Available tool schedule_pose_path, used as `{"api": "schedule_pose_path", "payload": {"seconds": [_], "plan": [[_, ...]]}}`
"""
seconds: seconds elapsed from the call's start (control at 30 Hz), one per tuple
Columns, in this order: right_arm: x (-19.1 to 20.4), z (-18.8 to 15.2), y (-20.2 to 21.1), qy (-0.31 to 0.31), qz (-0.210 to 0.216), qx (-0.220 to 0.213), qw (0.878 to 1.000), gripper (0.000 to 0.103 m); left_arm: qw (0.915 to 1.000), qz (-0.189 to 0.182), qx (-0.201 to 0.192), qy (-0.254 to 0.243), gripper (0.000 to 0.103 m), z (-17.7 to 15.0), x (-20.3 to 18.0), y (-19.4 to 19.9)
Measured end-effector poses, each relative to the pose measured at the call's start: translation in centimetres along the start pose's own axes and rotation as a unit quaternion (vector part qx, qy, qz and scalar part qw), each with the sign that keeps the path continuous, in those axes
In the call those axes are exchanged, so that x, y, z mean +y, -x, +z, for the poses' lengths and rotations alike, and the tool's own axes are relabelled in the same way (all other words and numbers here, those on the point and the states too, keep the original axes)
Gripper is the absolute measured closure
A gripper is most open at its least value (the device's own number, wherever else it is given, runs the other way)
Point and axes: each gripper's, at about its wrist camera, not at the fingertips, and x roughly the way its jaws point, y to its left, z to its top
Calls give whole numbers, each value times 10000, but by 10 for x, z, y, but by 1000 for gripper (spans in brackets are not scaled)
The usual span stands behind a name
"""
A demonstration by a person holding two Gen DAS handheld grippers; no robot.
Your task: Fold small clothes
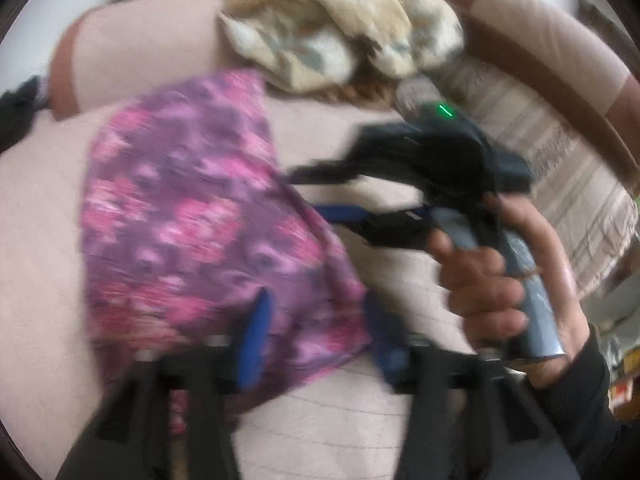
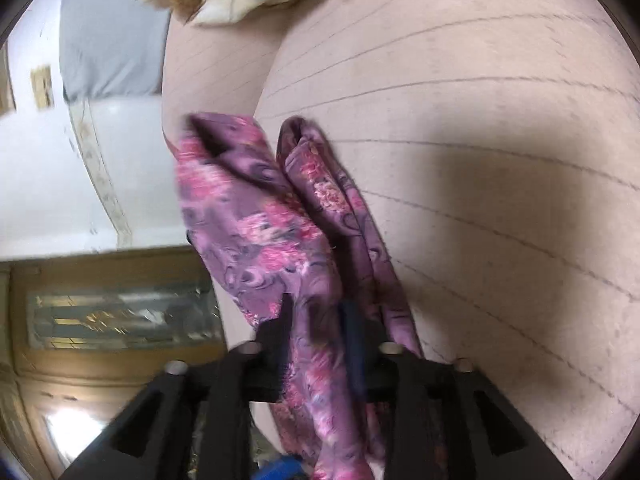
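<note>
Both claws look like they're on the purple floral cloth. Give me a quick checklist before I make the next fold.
1. Right claw gripping the floral cloth: ok, fabric passes between its closed fingers.
2. Left claw gripping the cloth: cannot tell, the view is blurred; fingers stand apart with fabric draped between them.
3. Cloth flat and spread: not ok, it hangs bunched in two folds in the right wrist view.
4. Landing area on the beige cushion: ok, bare beside the cloth.
5. Patterned blanket out of the way: ok, it lies at the far end.
6. Image sharpness: not ok, motion blur.
</note>
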Motion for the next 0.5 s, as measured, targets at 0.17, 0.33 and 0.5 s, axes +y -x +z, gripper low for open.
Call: {"api": "schedule_pose_path", "payload": {"seconds": [0.17, 0.33, 0.5], "plan": [[23, -22, 15, 501, -210, -69, 9985, 48, 9958, 868, -116, 282, 43, 36, 48, 14], [37, -41, -4, 1590, -2184, 43, 9628, 100, 9839, 1564, 241, 831, 43, 39, 106, -1], [38, -54, -12, 2068, -2638, 341, 9415, 99, 9847, 1531, 358, 748, 43, 21, 121, -6]]}}
